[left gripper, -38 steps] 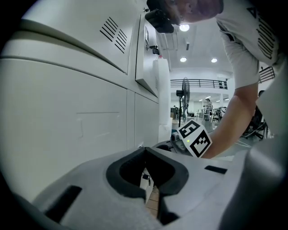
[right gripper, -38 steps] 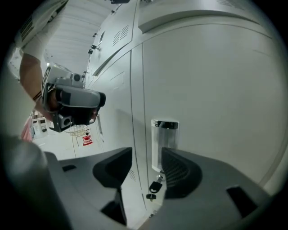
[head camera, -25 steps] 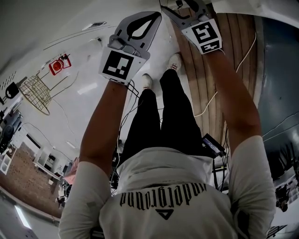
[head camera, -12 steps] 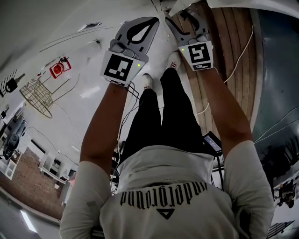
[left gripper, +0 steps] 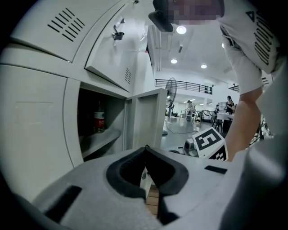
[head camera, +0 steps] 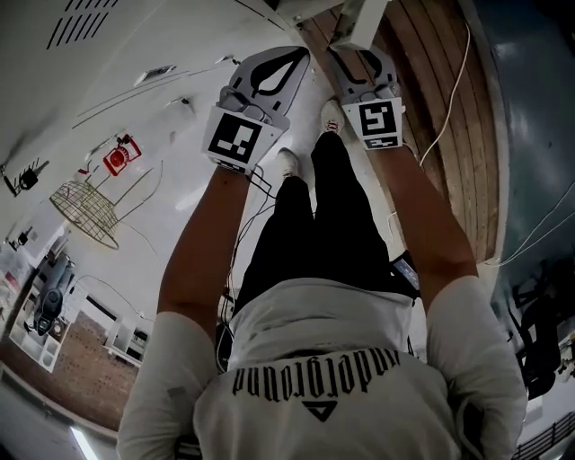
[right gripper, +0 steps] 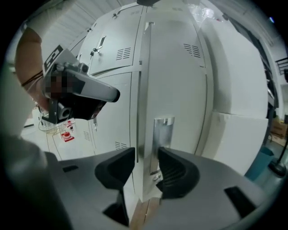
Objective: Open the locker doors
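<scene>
A bank of white lockers (right gripper: 180,67) fills the right gripper view. My right gripper (right gripper: 146,168) has a locker door's edge (right gripper: 146,134) between its jaws, beside a metal handle plate (right gripper: 163,134); the jaws have just been closing, and I see no firm press on the door. In the head view this right gripper (head camera: 355,52) reaches the white door edge (head camera: 359,20) at the top. My left gripper (head camera: 296,56) is beside it, shut and empty. In the left gripper view, the left gripper (left gripper: 146,150) points at an open locker compartment (left gripper: 96,134) with its door (left gripper: 148,117) swung out.
A red-labelled bottle (left gripper: 99,117) stands on the shelf of the open compartment. Above it another door (left gripper: 112,49) hangs open. A wood floor (head camera: 440,108) with a cable (head camera: 449,90) lies to the right. A wire basket (head camera: 85,211) and red sign (head camera: 119,159) show at left.
Both grippers have shifted across the head view and drawn closer together. The right gripper has moved left up to the white door edge. The left jaws stay shut.
</scene>
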A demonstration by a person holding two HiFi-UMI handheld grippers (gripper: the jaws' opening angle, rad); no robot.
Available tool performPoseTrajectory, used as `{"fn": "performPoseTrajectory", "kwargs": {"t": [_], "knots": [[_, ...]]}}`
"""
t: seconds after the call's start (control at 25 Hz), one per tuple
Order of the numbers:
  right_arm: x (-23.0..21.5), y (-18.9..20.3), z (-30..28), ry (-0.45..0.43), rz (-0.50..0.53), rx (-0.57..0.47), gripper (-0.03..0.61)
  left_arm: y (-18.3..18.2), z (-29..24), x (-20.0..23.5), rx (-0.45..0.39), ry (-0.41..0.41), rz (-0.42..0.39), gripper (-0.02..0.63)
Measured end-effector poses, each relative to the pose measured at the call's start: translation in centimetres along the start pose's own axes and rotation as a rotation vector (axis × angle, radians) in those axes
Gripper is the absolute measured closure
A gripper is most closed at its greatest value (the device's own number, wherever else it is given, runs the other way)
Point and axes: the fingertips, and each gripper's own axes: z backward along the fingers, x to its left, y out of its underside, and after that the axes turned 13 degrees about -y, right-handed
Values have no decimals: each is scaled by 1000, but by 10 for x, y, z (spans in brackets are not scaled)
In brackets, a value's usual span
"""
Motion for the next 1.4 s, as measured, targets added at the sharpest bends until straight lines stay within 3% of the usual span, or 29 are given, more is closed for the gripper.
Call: {"fn": "performPoseTrajectory", "kwargs": {"t": [0.24,0.8,1.4], "knots": [[-9,11,22,50,-31,21,434,-8,-18,-32,7,86,-43,606],[-82,49,113,160,-100,59,488,-13,-59,-73,21,173,-99,606],[-160,61,146,225,-92,86,485,-16,-88,-74,15,177,-107,606]]}}
